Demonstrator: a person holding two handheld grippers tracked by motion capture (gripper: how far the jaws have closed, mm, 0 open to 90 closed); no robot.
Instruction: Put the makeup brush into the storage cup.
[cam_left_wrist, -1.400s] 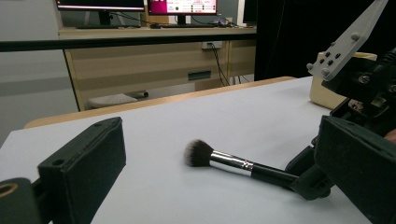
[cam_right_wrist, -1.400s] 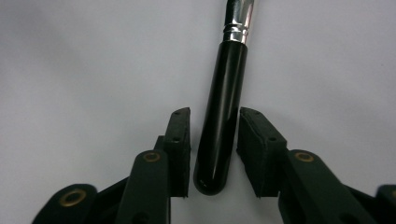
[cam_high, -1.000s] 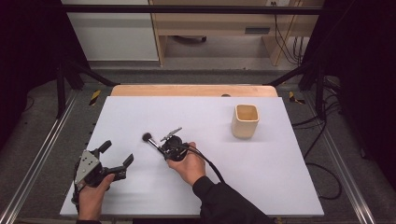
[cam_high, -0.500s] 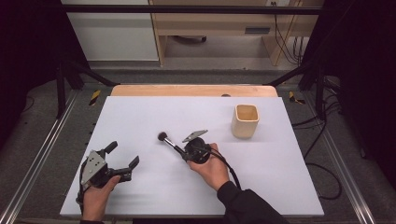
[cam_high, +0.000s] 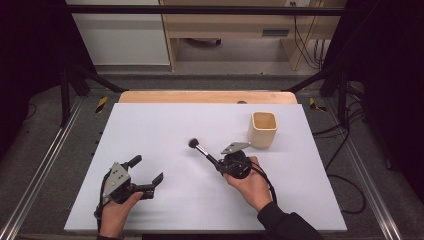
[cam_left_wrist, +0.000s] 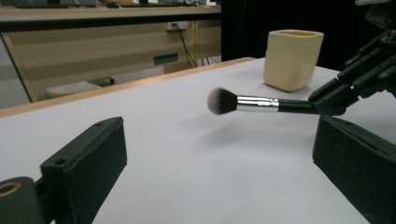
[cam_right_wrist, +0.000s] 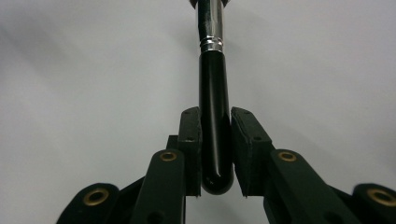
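The left claw (cam_high: 148, 176) rests low on the white bench (cam_high: 150, 130), held by one hand (cam_high: 116, 215), and its jaws are spread wide with nothing between them. In the left gripper view the two black pads stand far apart, and the brush is in front of them, a little to the right, well apart from them.

The brush (cam_high: 202, 150) is in the air above the bench; its shadow lies under it. Its soft dark head (cam_left_wrist: 219, 101) points away from the right claw, then comes a shiny metal ring (cam_left_wrist: 257, 102), then a black handle (cam_right_wrist: 215, 116).

The right claw (cam_high: 220, 167) is pressed together on the very end of this handle. In the right gripper view the rounded end sits between the pads, so the hold is short.

I think the brush is light and the handle is stiff, but glossy and round, so it can slip or turn in the pads. A hold a bit higher on the handle, below the ring, would be more safe. The hairs are soft and should not be squeezed.

Beyond the right claw, to its right, stands a cream cup (cam_high: 263, 129), upright and open, near the brush but not touching it.
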